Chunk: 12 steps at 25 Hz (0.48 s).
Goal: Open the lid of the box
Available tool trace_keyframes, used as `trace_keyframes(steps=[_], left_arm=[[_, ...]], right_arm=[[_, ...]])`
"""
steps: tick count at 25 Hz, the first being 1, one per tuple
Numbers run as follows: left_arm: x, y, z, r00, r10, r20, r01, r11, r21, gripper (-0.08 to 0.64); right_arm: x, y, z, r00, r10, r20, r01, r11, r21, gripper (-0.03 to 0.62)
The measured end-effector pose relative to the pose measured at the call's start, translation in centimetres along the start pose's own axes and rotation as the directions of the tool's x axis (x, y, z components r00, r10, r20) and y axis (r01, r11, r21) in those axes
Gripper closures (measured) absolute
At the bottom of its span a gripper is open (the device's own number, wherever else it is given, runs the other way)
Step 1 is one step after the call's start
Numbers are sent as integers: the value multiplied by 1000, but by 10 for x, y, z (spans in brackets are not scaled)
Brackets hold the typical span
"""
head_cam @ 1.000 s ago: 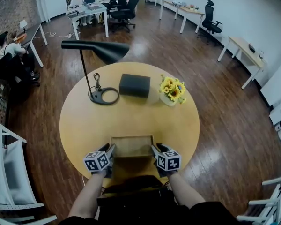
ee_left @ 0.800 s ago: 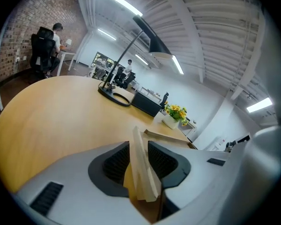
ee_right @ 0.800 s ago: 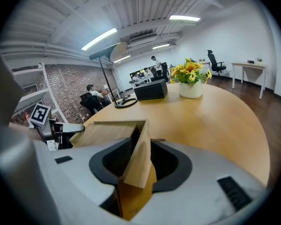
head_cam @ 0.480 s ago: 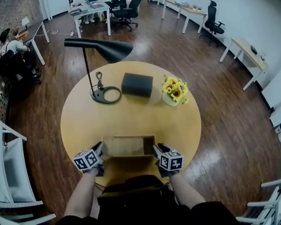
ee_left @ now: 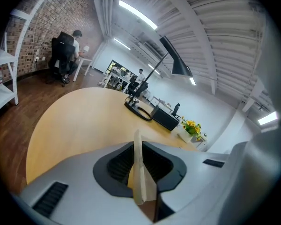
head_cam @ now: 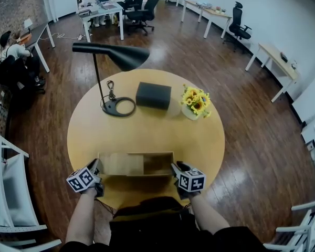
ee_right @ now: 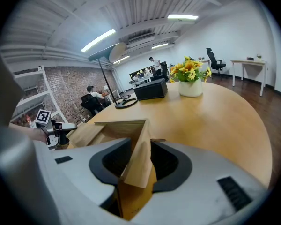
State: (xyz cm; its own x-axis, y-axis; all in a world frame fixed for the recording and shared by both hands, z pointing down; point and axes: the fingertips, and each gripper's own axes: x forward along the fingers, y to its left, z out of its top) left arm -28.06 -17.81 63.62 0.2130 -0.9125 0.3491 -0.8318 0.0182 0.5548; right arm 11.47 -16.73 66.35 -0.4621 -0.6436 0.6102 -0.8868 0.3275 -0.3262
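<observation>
A dark wooden floor (head_cam: 241,114) spreads through an open office, where people sit at far desks (head_cam: 102,9) in the head view. A round, pale wooden worktop (head_cam: 147,127) fills the middle of the scene.

On the worktop's far left, a black lamp (head_cam: 115,55) rises from a ring-shaped base, with its shade leaning to the right.

The wooden box (head_cam: 158,164) sits at the near edge of the worktop, directly in front of the person. Its flat lid (head_cam: 118,163) juts out past the box's left end, leaving the right part of the interior uncovered.

A black case (head_cam: 153,95) rests at the far centre, beside the lamp base. Just to its right stands a pot of sunflowers (head_cam: 194,101).

The left tongs (ee_left: 139,172) are at the lid's left end. The left gripper view shows them closing tight on the lid's thin wooden edge, which stands upright between the pads.

The right tongs (ee_right: 138,165) are at the box's right end, clamped narrow on the box's side wall. The right gripper view shows the open interior beyond them, and the left tongs across the box.

The marker cubes of both tongs sit level with each other at the near rim, well apart, with the box and lid stretched between them.
</observation>
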Motion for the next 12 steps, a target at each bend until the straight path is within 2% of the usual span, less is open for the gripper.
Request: trace_keyframes(steps=[12], left_arm=[[-12,28,15,997,59,40,-59,998,-5,522]], right_arm=[[-1,3,0,1000,11,0,-11,1000,2,460]])
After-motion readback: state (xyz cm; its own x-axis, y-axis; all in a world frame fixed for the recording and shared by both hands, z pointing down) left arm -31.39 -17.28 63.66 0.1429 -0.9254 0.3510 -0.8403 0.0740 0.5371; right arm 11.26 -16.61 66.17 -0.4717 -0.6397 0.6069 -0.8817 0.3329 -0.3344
